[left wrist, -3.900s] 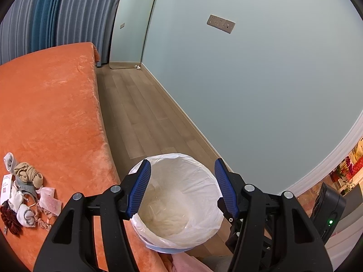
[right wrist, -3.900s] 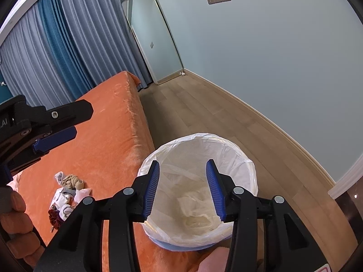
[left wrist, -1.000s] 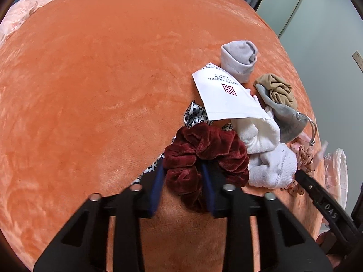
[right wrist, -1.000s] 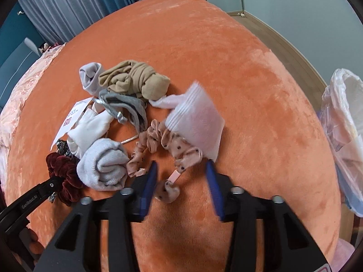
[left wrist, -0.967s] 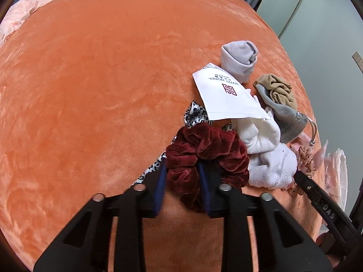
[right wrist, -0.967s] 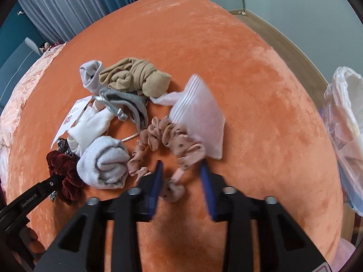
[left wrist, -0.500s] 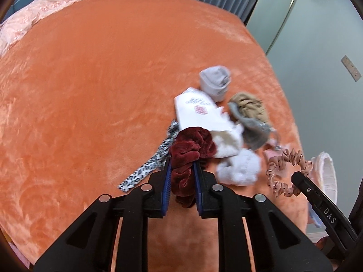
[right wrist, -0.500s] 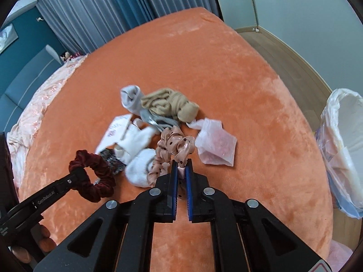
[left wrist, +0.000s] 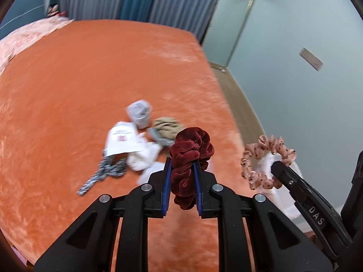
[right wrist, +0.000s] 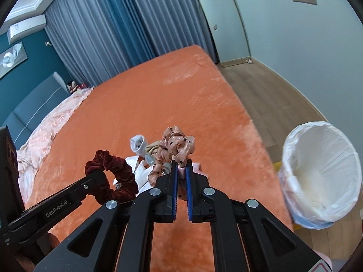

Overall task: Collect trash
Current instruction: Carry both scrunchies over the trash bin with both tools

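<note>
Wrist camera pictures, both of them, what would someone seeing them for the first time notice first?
Probably the two scrunchies held up above the orange bed: a dark red velvet scrunchie pinched in the left tongs, and a pink dotted scrunchie clamped in the right tongs. Next, the white-lined trash bin on the floor by the bed's edge, and the small pile of socks on the cover.

Two scrunchies: one dark red (left wrist: 189, 158), one pink dotted (right wrist: 175, 147). One lined bin (right wrist: 322, 172). Perhaps three rolled socks, blurred.
</note>
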The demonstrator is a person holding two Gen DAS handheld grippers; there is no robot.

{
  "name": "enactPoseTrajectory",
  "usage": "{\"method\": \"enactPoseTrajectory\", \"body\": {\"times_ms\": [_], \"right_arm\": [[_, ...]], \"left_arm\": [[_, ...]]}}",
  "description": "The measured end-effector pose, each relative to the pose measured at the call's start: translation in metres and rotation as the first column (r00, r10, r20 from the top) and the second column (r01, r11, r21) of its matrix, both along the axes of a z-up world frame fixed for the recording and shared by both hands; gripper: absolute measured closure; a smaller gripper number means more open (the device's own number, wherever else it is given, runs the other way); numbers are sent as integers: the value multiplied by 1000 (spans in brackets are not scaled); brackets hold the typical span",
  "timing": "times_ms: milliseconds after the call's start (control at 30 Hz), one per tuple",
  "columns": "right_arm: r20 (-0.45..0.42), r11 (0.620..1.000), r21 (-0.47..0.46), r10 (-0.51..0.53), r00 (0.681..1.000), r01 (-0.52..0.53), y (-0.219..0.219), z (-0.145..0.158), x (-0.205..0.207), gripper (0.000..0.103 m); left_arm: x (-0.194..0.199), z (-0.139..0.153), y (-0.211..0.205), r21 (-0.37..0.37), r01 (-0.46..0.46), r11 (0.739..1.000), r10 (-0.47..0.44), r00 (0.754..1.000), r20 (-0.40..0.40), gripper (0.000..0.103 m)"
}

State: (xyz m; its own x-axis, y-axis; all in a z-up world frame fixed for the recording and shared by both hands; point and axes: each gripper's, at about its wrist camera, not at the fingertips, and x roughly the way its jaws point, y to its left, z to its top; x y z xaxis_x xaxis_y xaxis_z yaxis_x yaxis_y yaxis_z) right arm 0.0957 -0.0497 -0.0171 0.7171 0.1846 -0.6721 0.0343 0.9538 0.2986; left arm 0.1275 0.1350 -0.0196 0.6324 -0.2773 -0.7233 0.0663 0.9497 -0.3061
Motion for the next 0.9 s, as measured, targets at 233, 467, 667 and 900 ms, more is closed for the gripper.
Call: {"method": "enactPoseTrajectory", "body": {"times_ms": [233,467,667,900], "right_arm": [[57,996,-7,-86,995,87,-59,24,-20,97],[98,986,-12,-167,981,169,-113,39,-46,97],[112,973,-18,-227,967,231,-151,43,-62,97],[110,957,-19,-285,952,288,-186,40,-74,97]], "left_arm": [[-10,25,-64,15,106,994,-107,993,54,86],[-21,47,-130,32,216,976,-218,971,97,86],[-29,61,-180,40,299,953,-302,944,130,86],[-32,68,-229,55,372,926,-376,915,145,86]]}}
